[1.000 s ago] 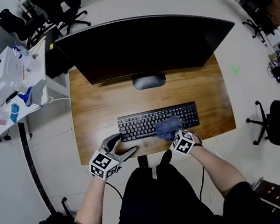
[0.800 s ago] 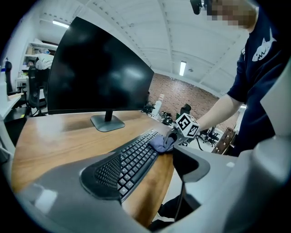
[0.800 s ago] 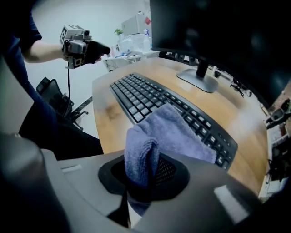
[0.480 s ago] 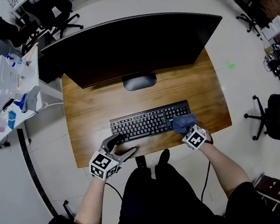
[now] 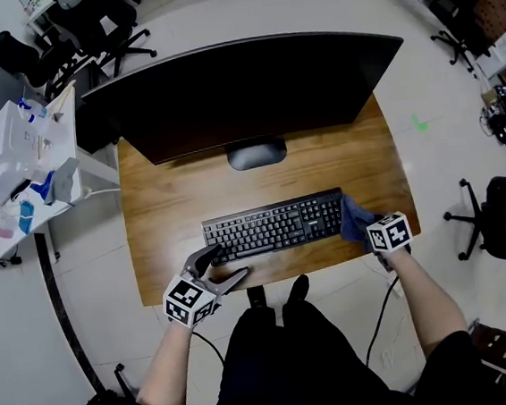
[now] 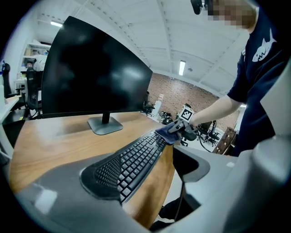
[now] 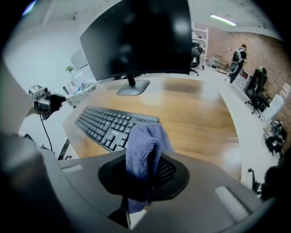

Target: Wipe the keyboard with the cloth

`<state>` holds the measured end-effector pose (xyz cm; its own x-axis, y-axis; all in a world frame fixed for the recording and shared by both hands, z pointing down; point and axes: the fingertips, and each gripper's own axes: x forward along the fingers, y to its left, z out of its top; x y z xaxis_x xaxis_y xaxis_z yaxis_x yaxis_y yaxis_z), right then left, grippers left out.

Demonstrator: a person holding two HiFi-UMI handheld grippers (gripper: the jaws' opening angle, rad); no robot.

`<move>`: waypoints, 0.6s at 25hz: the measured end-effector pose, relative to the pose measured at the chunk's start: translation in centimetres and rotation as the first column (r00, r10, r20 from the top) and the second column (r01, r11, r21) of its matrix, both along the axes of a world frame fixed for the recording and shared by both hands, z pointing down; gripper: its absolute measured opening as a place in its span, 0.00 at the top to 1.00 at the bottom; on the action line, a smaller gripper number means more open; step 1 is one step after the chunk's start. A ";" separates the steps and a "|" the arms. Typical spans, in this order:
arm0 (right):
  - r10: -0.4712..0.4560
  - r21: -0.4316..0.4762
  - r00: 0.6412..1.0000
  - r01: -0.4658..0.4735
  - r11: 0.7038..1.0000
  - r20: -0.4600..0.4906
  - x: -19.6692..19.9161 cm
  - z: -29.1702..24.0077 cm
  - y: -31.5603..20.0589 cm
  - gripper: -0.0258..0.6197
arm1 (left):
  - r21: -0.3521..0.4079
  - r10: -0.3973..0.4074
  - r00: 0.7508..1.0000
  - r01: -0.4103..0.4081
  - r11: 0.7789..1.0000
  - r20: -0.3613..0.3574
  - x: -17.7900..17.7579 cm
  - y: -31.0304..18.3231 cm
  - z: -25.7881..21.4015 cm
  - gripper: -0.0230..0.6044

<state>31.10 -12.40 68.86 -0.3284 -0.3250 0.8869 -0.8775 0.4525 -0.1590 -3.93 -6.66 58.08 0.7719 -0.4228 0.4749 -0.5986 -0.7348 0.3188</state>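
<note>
- While the right gripper (image 7: 144,179) pinches the cloth (image 7: 142,148) tight between its jaws, the left gripper (image 6: 148,172) hovers at the desk's (image 5: 164,215) near edge, jaws spread and empty.
- Cloth looks soft, light and limp. It bunches, so a pinch on a fold like this one should hold best.
- It sits at the keyboard's (image 5: 273,225) right end, but whether it touches the keys is hard to tell.
- Keyboard looks light and may skid, so the left gripper could steady its left end.
- Beyond, the monitor (image 5: 241,90) hides the desk's back edge.
</note>
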 end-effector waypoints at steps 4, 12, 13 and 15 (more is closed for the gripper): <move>0.096 0.072 0.995 -0.095 0.993 -0.016 3.1 -3.2 -4.0 0.86 | -0.004 -0.020 1.000 0.020 1.000 0.001 -0.7 0.0 0.0 0.41; 0.129 0.122 0.991 -0.123 0.985 -0.046 3.8 -5.3 -8.4 0.86 | -0.011 -0.034 0.999 0.034 0.999 0.004 -1.5 -0.2 0.5 0.41; 0.122 0.104 0.991 -0.117 0.988 -0.047 3.2 -4.4 -8.2 0.86 | -0.012 -0.033 0.999 0.033 0.999 0.004 -1.4 -0.2 0.5 0.41; 0.117 0.057 0.992 -0.115 0.992 -0.035 1.8 -2.0 -7.4 0.86 | -0.014 -0.033 0.999 0.033 0.999 0.003 -1.5 -0.2 0.5 0.41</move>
